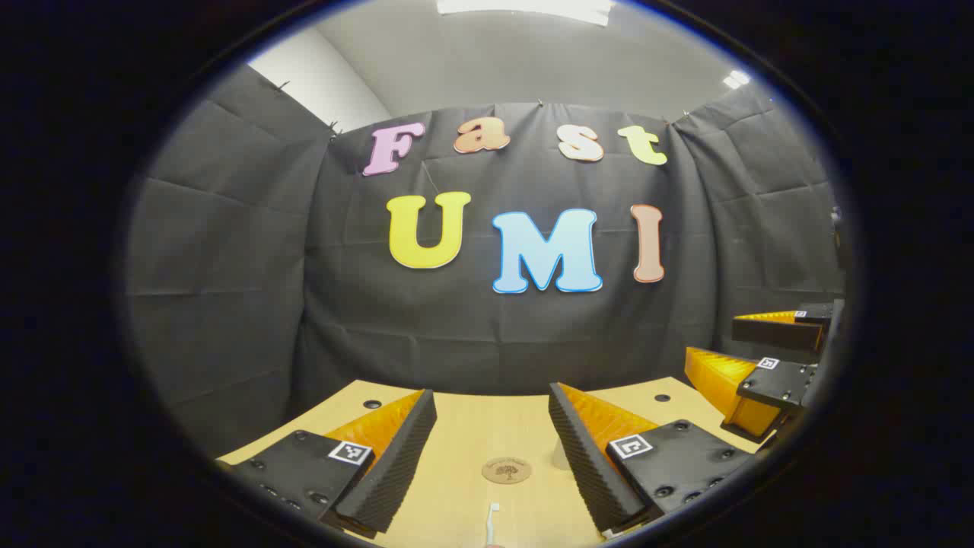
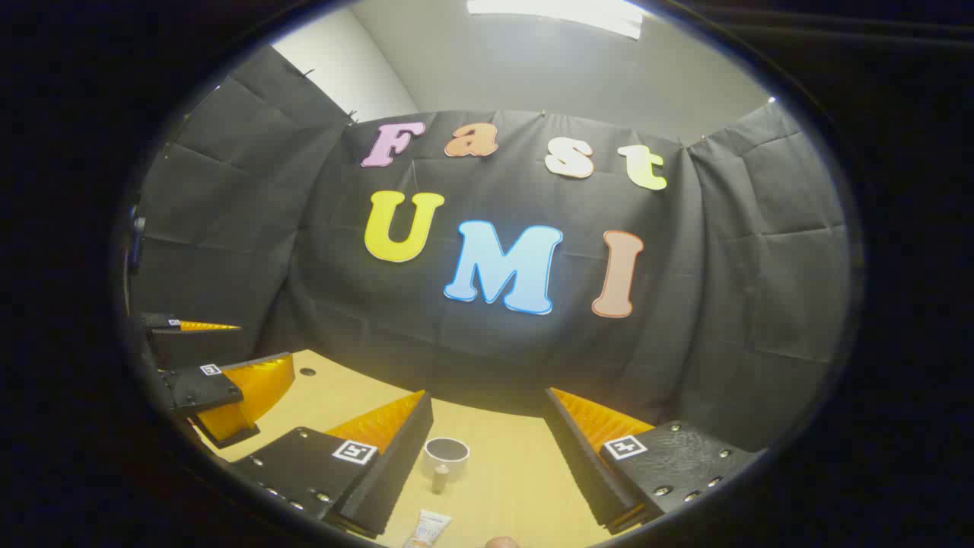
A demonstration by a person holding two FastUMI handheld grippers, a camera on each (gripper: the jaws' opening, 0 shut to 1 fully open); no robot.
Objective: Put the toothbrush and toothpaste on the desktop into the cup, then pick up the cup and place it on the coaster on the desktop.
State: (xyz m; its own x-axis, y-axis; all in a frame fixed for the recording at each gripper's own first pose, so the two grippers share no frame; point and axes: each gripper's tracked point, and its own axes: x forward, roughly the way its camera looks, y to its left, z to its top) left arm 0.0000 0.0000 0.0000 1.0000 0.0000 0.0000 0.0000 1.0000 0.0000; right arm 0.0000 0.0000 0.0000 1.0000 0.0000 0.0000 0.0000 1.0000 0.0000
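Note:
In the left gripper view a round wooden coaster (image 1: 507, 469) lies on the light wood desktop (image 1: 472, 426), in the gap between my left gripper's (image 1: 491, 396) open fingers. The white head of the toothbrush (image 1: 491, 524) lies just in front of the coaster, at the bottom edge. In the right gripper view a white cup (image 2: 446, 455) stands upright, its handle towards me, close to my right gripper's (image 2: 487, 396) left finger. A toothpaste tube (image 2: 430, 527) lies in front of the cup. Both grippers hang above the desk, open, with nothing held.
The right gripper (image 1: 711, 342) shows at the right of the left gripper view, and the left gripper (image 2: 266, 344) at the left of the right gripper view. Small dark holes (image 1: 372, 404) mark the desktop's far corners. Black cloth walls close the booth.

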